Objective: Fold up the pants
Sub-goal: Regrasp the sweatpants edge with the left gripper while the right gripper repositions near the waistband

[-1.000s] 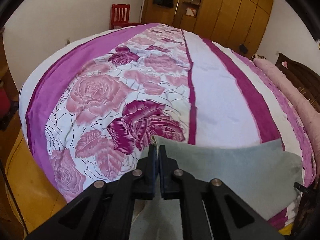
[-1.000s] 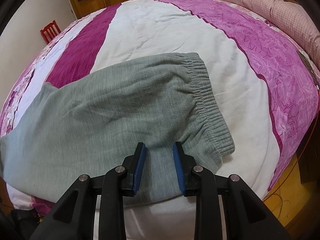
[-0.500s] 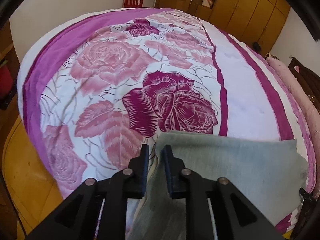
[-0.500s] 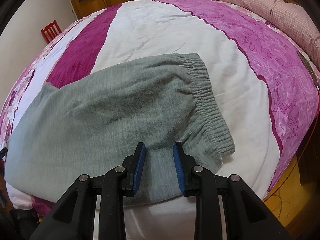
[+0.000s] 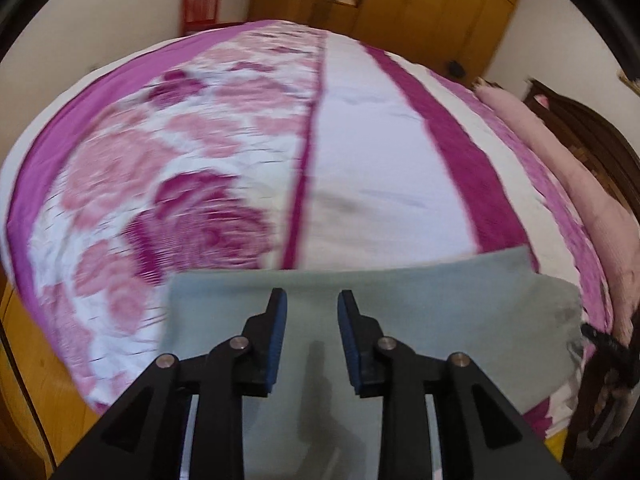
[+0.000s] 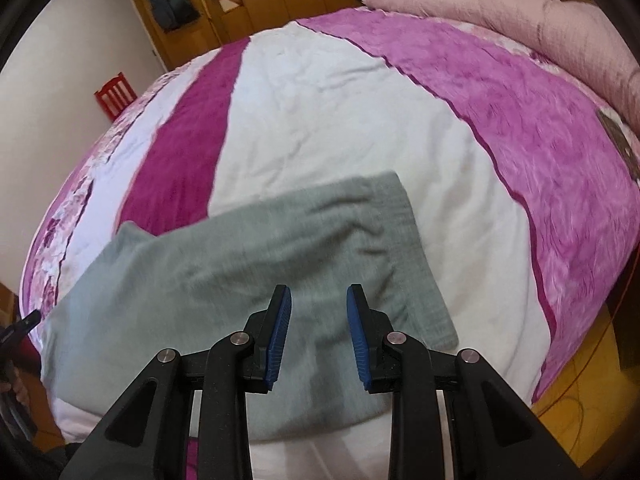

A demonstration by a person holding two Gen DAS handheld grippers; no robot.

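Folded grey knit pants (image 6: 224, 280) rest flat on the floral bedspread (image 5: 360, 160); left gripper (image 5: 311, 316), jaws opening with nothing between them, and right gripper (image 6: 319, 316), jaws apart, hover above.

Rose-print bedspread (image 5: 168, 184) smeared by blur; pants (image 6: 224, 264) partly behind the tongs.

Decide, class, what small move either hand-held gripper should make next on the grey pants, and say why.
Probably bring the right hand-held gripper down onto the waistband end of the grey pants. The pants lie flat on the bedspread; its jaws are apart over them, and the left hand-held gripper is opening, gripping nothing.
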